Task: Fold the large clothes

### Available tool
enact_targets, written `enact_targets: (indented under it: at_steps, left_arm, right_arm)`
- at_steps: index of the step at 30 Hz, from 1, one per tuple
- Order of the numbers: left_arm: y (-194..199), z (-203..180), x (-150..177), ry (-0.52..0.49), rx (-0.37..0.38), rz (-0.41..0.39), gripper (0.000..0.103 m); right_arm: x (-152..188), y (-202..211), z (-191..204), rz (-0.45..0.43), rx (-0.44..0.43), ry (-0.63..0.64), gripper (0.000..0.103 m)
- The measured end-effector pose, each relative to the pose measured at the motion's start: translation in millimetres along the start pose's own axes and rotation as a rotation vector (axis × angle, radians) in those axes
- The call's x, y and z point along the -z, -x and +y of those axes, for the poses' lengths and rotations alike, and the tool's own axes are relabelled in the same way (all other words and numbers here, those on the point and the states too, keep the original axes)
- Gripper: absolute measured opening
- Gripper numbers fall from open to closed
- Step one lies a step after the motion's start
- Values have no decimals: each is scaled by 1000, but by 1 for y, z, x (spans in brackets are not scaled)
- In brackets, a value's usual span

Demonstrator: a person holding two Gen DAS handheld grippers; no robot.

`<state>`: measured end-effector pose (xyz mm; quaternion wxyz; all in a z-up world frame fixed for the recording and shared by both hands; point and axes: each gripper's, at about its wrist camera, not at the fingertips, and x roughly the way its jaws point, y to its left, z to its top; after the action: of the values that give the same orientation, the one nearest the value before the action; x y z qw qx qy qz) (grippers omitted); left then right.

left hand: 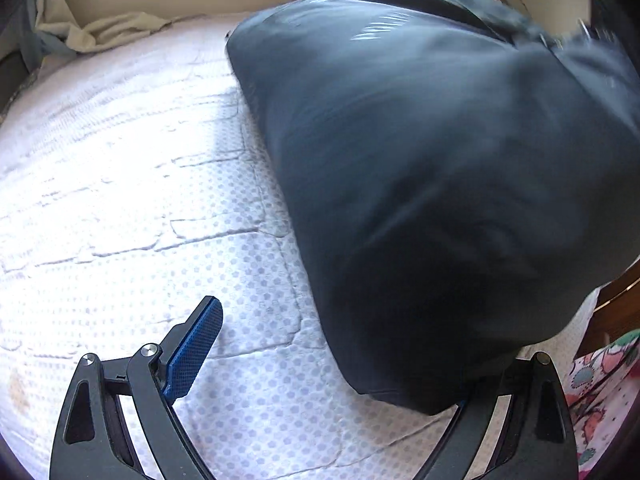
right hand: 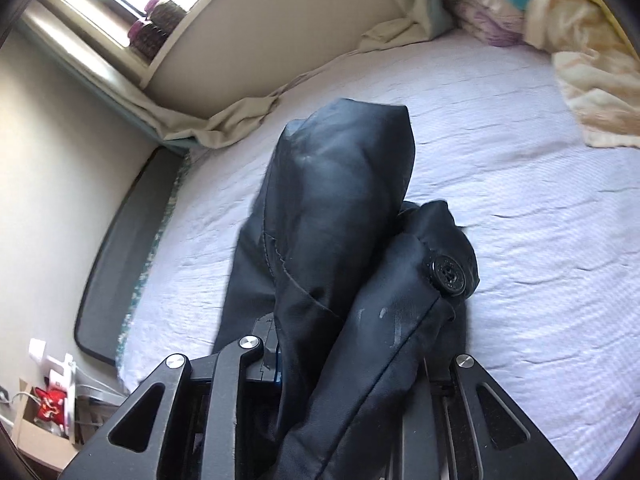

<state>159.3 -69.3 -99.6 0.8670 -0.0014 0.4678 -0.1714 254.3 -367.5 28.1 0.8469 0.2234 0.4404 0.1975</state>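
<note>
Dark garment: coat (right hand: 340, 248), bunched, raised off the mattress (left hand: 120, 184), likely to shake it out for folding.
Right gripper (right hand: 352, 364): clamped on coat fabric, button (right hand: 450, 274) at 2 o'clock.
Left gripper (left hand: 340, 356): fingers spread; coat drapes over the 3 o'clock finger, not pinched.
Writing: none legible.
</note>
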Motion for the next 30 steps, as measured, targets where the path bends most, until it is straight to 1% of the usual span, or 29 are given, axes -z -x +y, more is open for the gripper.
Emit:
enact_targets:
  at_steps: [3, 7, 10, 11, 13, 15, 17, 19, 21, 23, 24, 25, 27, 28, 29, 30]
  left_arm:
    - [-4, 0, -3, -5, 3, 16, 96]
    - [-10, -7, -2, -17, 2, 30, 96]
    - [-8, -12, -9, -21, 8, 36, 93]
    - [-3, -13, -9, -25, 10, 38, 90]
    - [12, -19, -11, -44, 27, 38, 89]
    - [30, -29, -14, -63, 79, 31, 89]
    - [51, -39, -15, -97, 118, 7, 89]
    - [73, -48, -19, -122, 141, -50, 89]
    - [91, -52, -36, -109, 164, -105, 89]
    - [97, -55, -56, -110, 163, -131, 89]
    - [94, -57, -60, -121, 160, -130, 89]
    - [92, -64, -67, -139, 172, -121, 89]
    - [84, -84, -75, -167, 211, -81, 89]
    - [75, -90, -75, -182, 217, -57, 89]
    - [65, -92, -74, -200, 209, -38, 88]
    - [61, -90, -69, -219, 192, -39, 88]
  right_arm:
    - [8, -1, -21, 22, 28, 11, 23]
    - [18, -14, -42, 53, 71, 9, 28]
    - [21, -23, -60, 64, 66, -27, 33]
    - [20, -24, -63, 64, 59, -44, 34]
    - [20, -25, -69, 61, 44, -77, 35]
    - [23, -23, -72, 59, 38, -84, 36]
    - [23, -22, -72, 57, 40, -81, 36]
    - [22, -23, -72, 58, 41, -79, 36]
    - [21, -23, -72, 57, 41, -80, 36]
    - [22, -23, -74, 53, 39, -88, 37]
    - [23, -22, -75, 50, 38, -93, 37]
    - [24, -22, -76, 44, 39, -95, 37]
    - [26, -19, -79, 22, 45, -96, 39]
    - [27, -18, -80, 11, 53, -92, 40]
    - [28, -15, -80, -3, 68, -81, 41]
    - [29, -14, -80, -11, 83, -68, 41]
